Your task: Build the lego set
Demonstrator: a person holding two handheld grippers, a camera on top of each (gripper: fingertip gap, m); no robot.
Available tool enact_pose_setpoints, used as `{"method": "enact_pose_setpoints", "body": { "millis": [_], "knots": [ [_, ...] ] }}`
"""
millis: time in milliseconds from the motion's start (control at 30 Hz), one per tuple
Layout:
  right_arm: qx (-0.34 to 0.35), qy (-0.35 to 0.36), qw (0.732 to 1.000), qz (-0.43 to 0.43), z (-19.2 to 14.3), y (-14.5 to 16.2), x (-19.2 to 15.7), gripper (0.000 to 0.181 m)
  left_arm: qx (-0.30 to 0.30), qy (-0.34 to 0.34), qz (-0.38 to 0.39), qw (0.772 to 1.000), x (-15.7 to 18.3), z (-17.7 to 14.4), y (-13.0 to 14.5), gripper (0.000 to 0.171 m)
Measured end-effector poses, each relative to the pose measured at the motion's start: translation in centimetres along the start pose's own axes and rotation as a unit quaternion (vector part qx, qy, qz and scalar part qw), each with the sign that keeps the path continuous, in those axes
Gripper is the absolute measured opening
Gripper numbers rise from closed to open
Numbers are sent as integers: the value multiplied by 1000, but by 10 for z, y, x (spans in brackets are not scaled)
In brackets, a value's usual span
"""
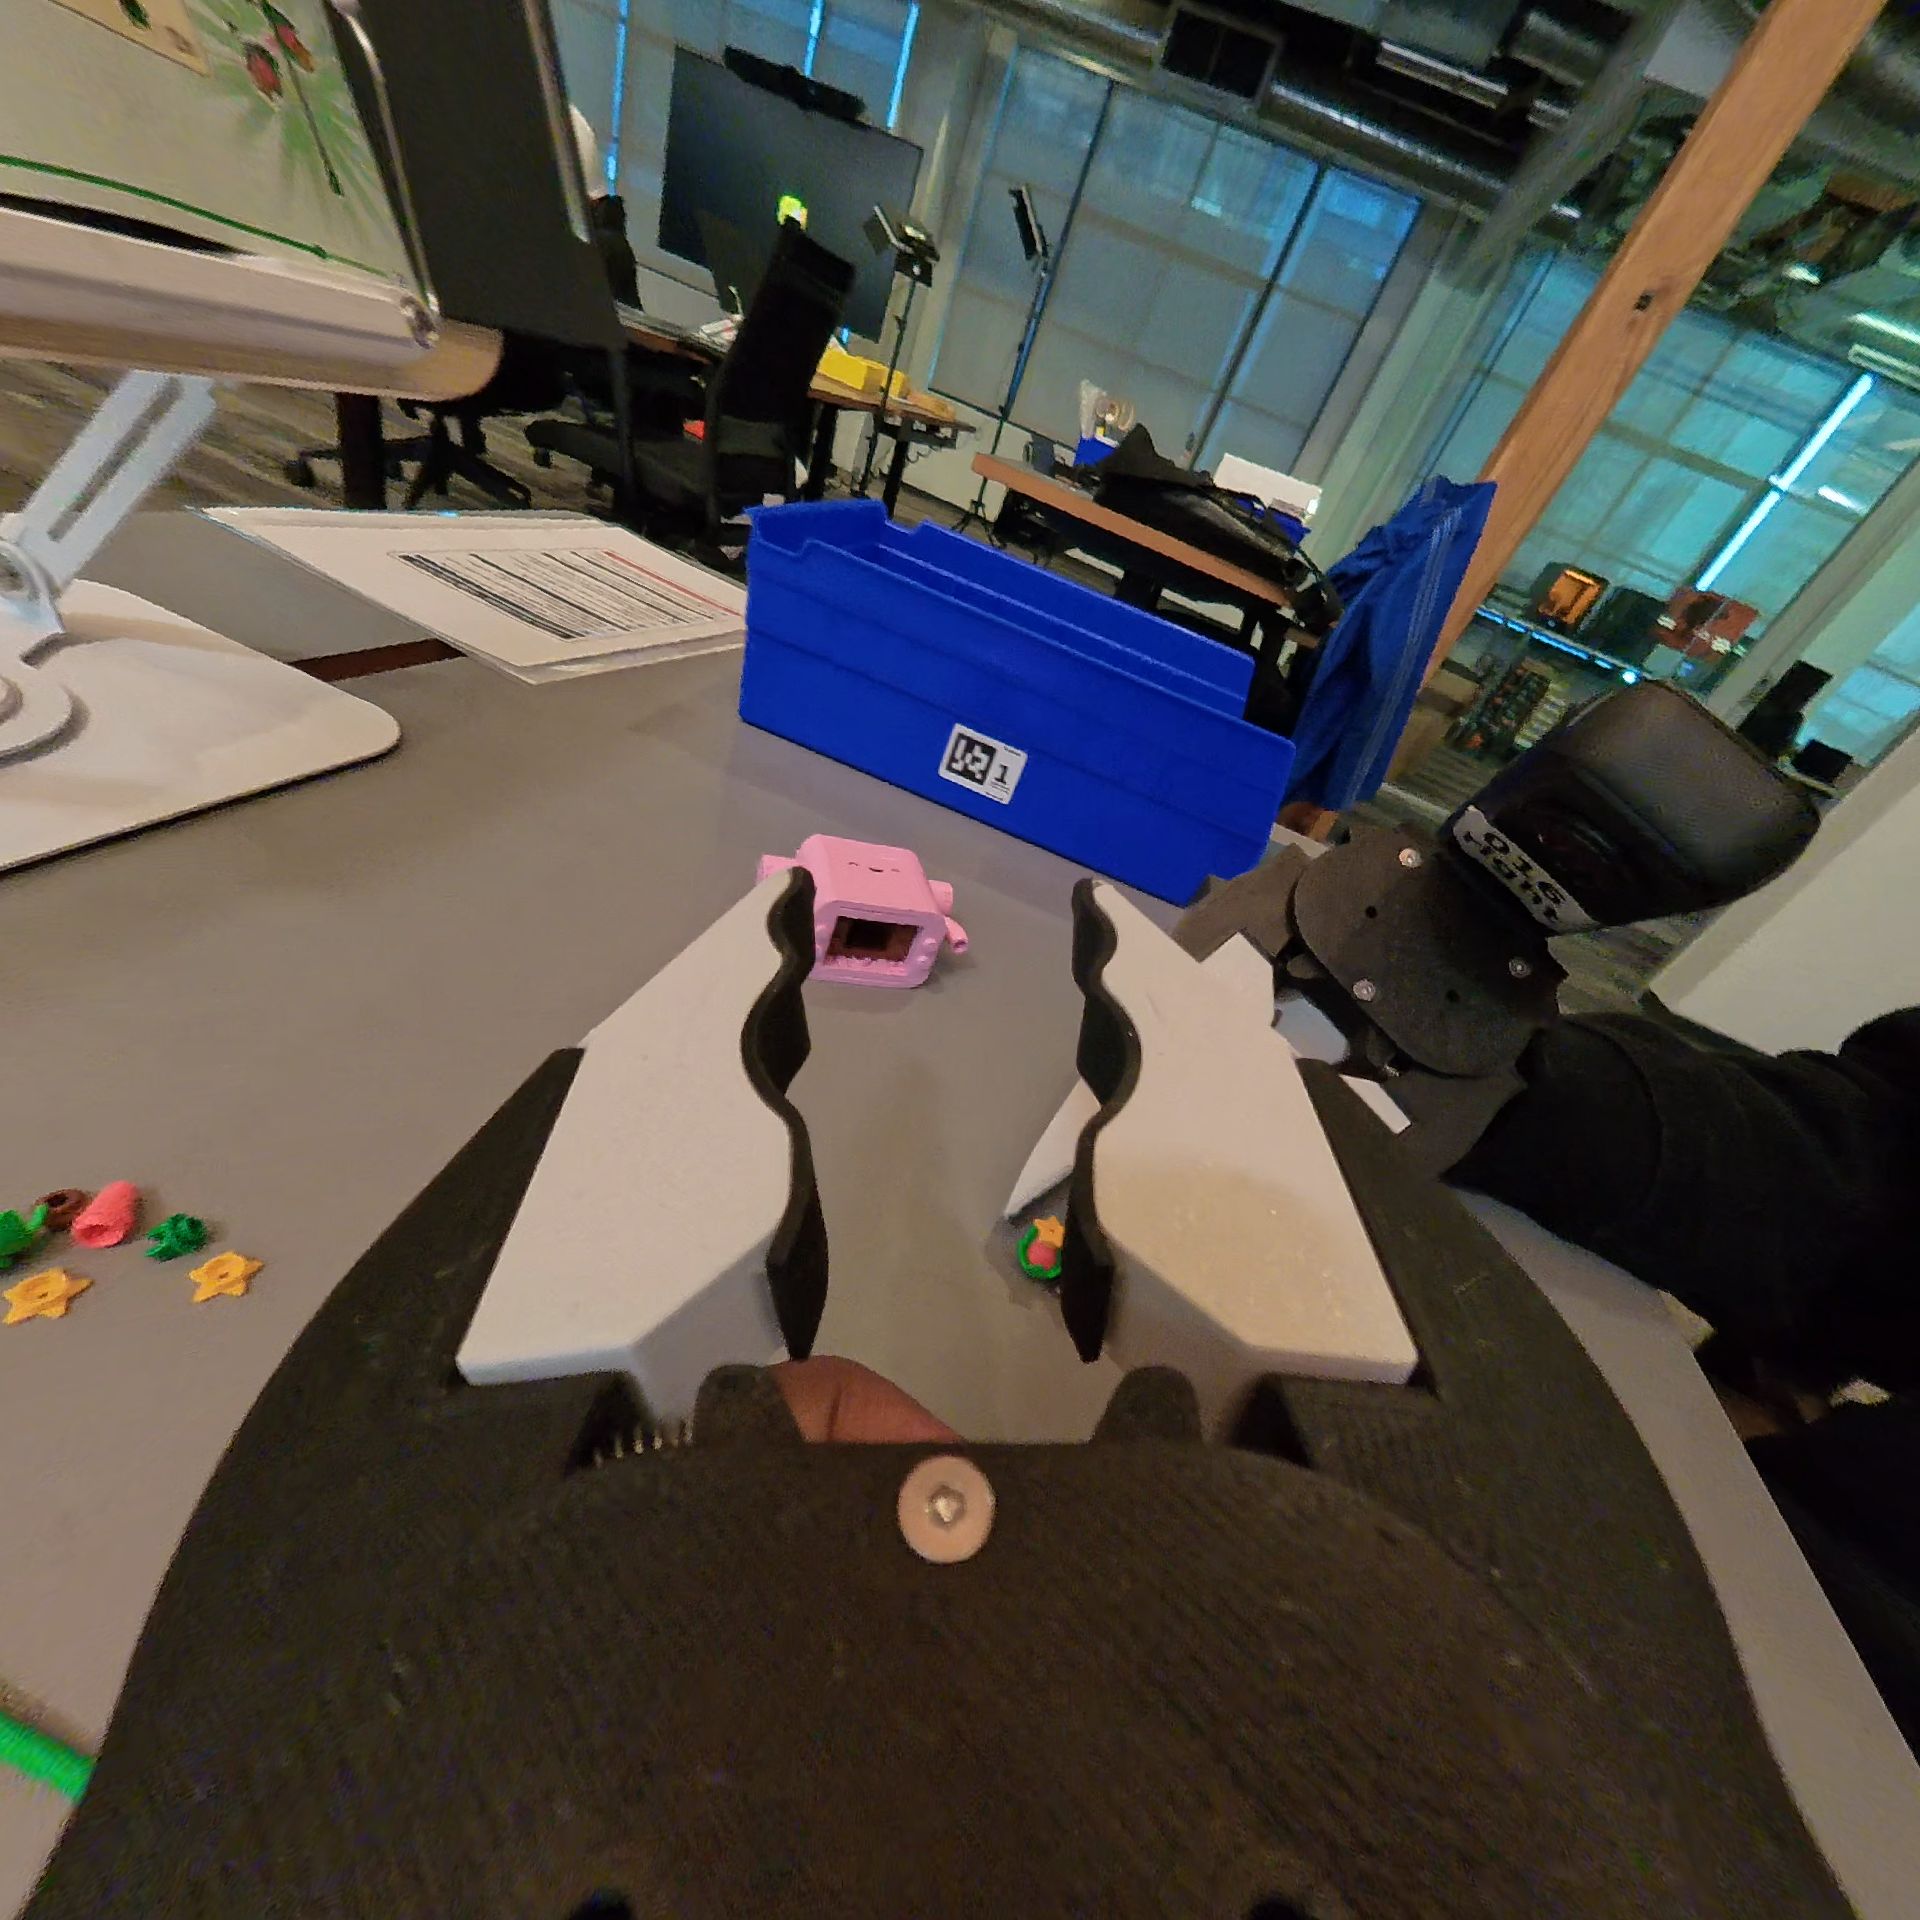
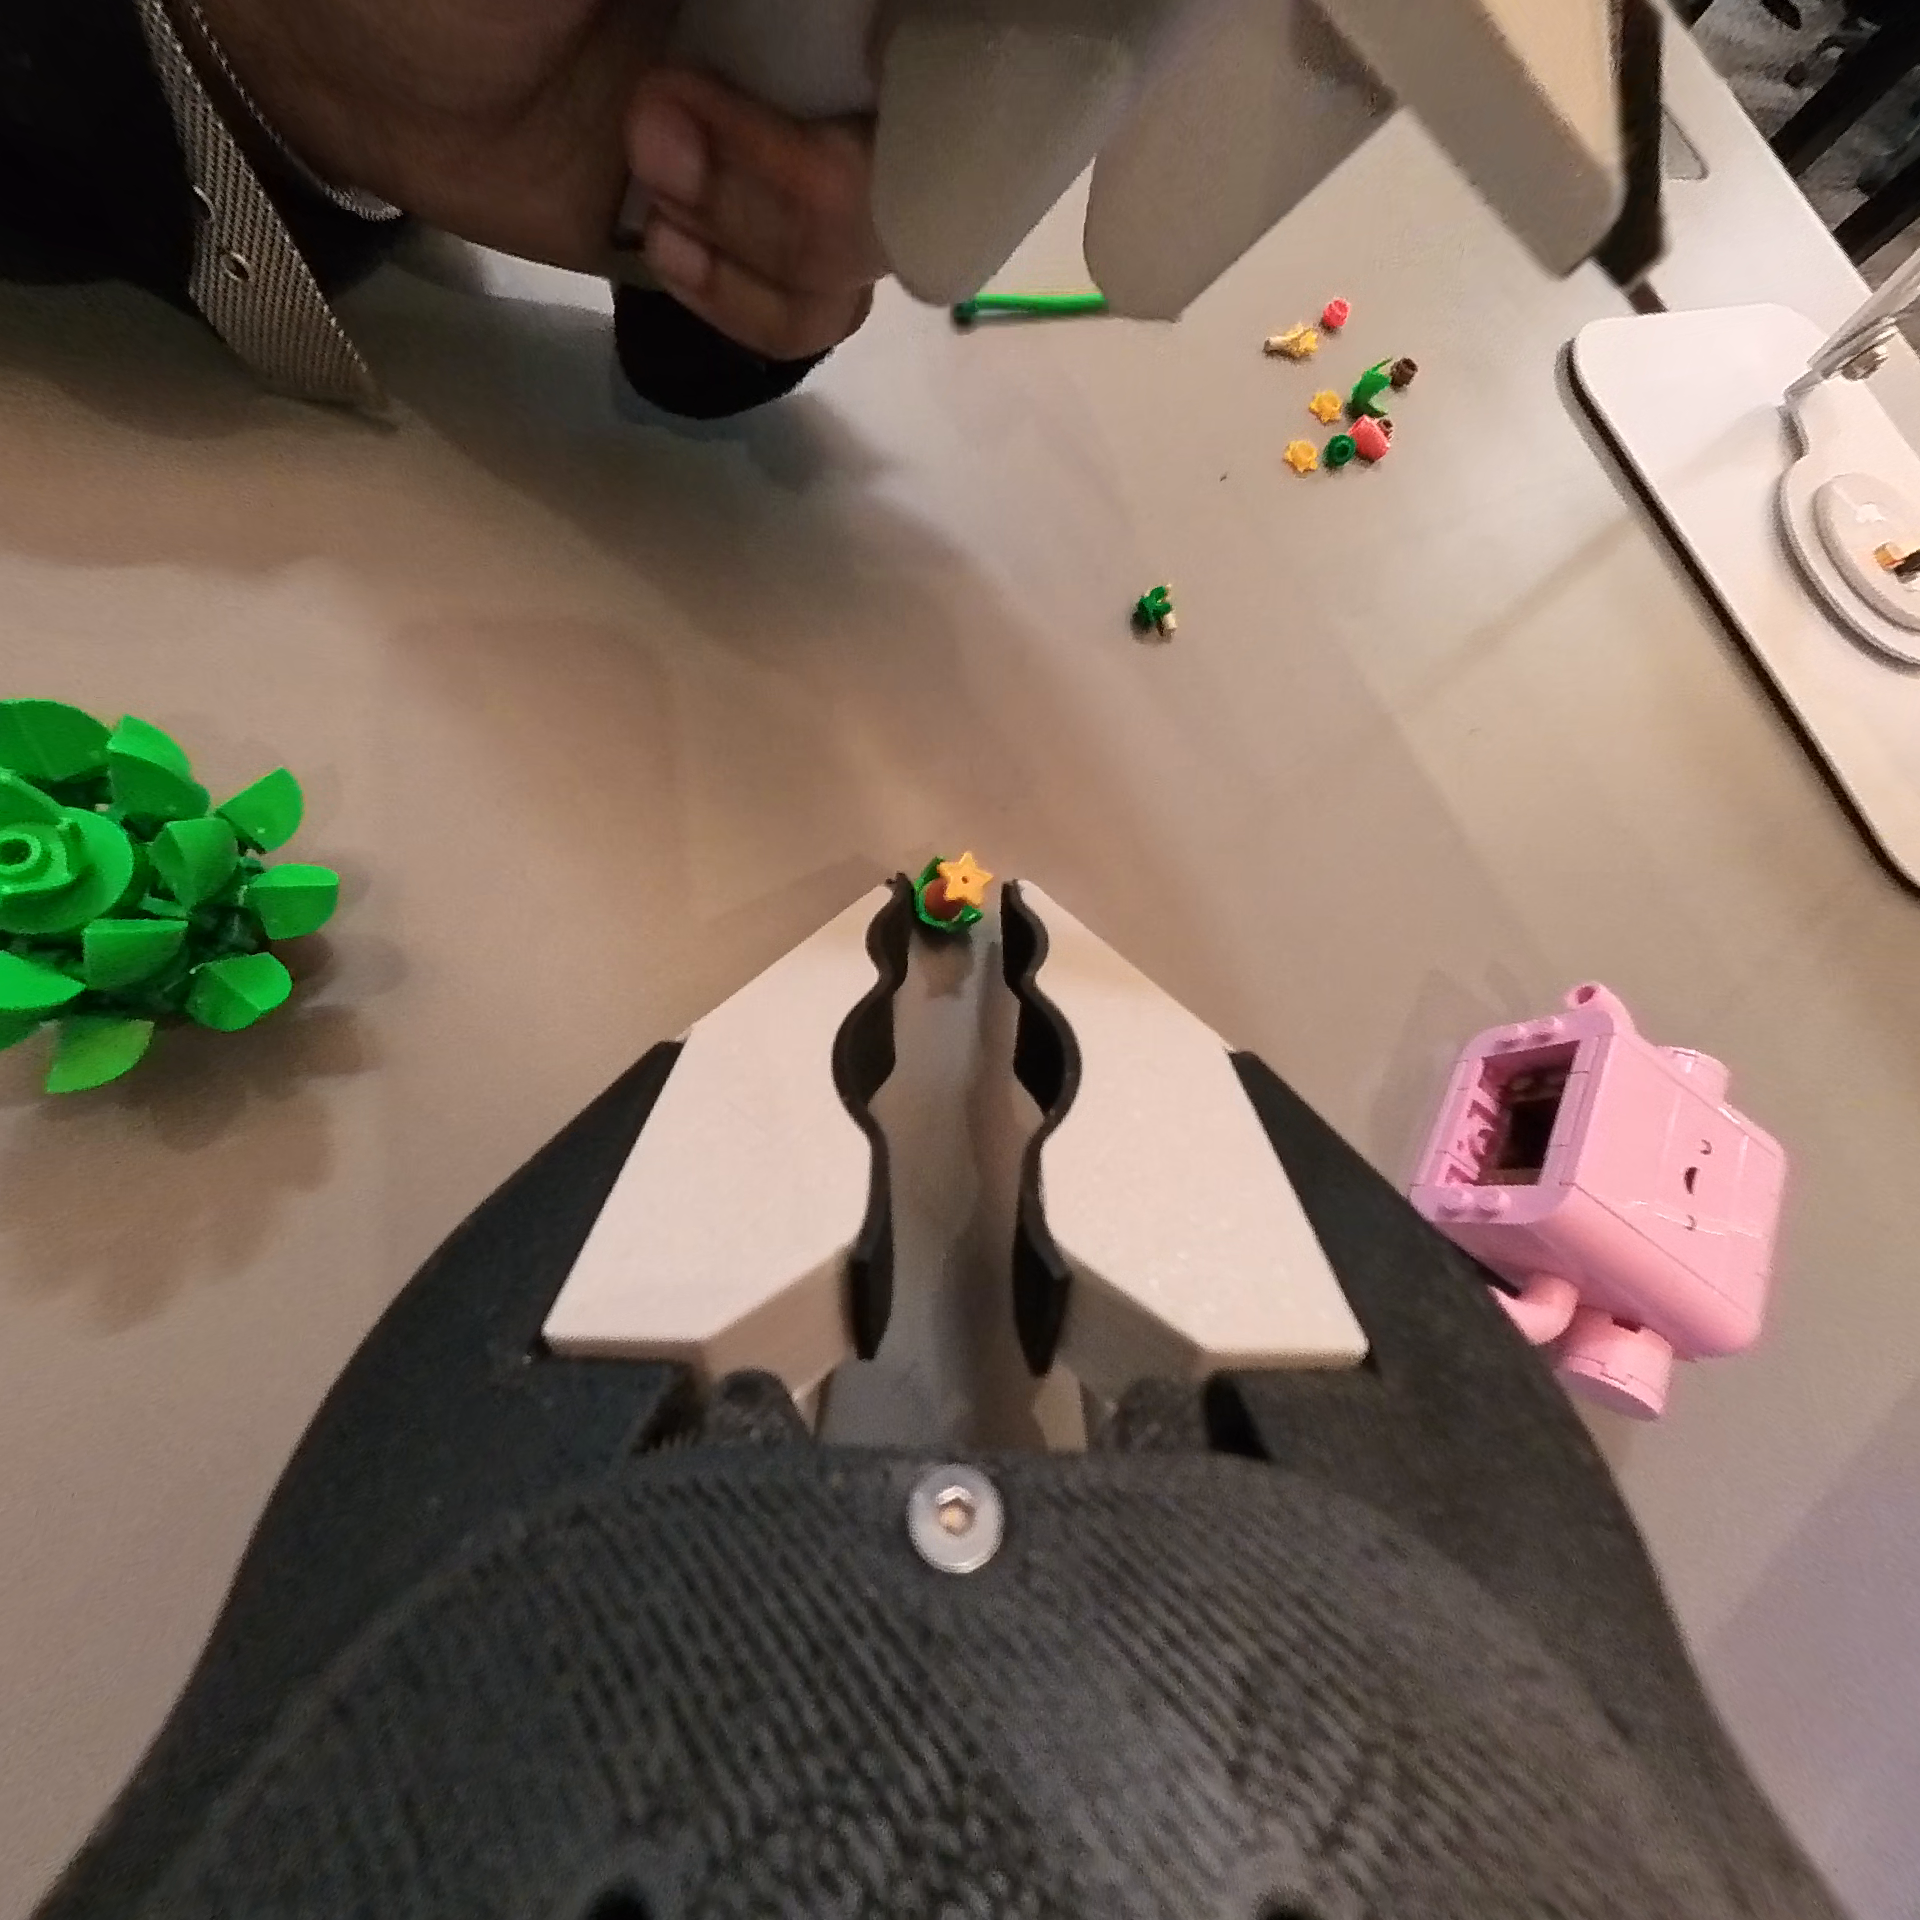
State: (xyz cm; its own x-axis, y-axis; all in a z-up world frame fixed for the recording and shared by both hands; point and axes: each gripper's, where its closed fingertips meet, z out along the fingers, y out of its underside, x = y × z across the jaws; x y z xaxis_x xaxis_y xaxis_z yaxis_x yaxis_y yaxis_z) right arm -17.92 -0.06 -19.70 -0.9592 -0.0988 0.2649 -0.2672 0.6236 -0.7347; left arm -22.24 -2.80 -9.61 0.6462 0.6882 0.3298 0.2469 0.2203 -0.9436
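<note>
Left claw (image 1: 940, 904) hangs wide and empty above the tabletop (image 1: 520, 883), with the pink cube figure (image 1: 873, 914) lying beyond its tips toward the far edge. Right claw (image 2: 951, 899), narrowed but seemingly not yet gripping, brackets the small star-topped flower piece (image 2: 951, 894) at its tips; closing should be gentle and centred, lest the piece squirt free.

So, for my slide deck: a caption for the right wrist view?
Right gripper closing around a small flower piece on the table, between green leafy plant and pink pot.
</note>
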Motion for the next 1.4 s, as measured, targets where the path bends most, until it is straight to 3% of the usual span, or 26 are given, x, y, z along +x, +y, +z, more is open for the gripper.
{"method": "enact_pose_setpoints", "body": {
  "millis": [533, 767, 900, 1000, 1100, 1200, 1300, 1400],
  "knots": [
    [2, -3, 1000, 1, 0, -1, 0, 20, 37, -48, -3, 998, -19, -14, -14, 47],
    [1, -5, 1000, -4, 1, -1, -2, 12, 52, -96, -16, 994, -39, -30, -22, 45],
    [5, 0, 1000, -3, 0, -2, 0, 12, 20, -122, -10, 992, -49, -34, -16, 38],
    [27, 7, 999, 17, -4, -7, 6, 12, -53, -134, -1, 990, -54, -32, 3, 36],
    [80, 13, 995, 63, -16, -18, 19, 12, -122, -147, 29, 981, -57, -30, 23, 34],
    [193, 9, 975, 109, -42, -40, 32, 12, -161, -156, 67, 972, -57, -27, 34, 28],
    [344, -37, 923, 168, -81, -68, 40, 11, -191, -156, 87, 965, -55, -23, 44, 24],
    [437, -113, 859, 240, -111, -79, 46, 11, -209, -157, 98, 960, -55, -21, 51, 21]
  ]
}}
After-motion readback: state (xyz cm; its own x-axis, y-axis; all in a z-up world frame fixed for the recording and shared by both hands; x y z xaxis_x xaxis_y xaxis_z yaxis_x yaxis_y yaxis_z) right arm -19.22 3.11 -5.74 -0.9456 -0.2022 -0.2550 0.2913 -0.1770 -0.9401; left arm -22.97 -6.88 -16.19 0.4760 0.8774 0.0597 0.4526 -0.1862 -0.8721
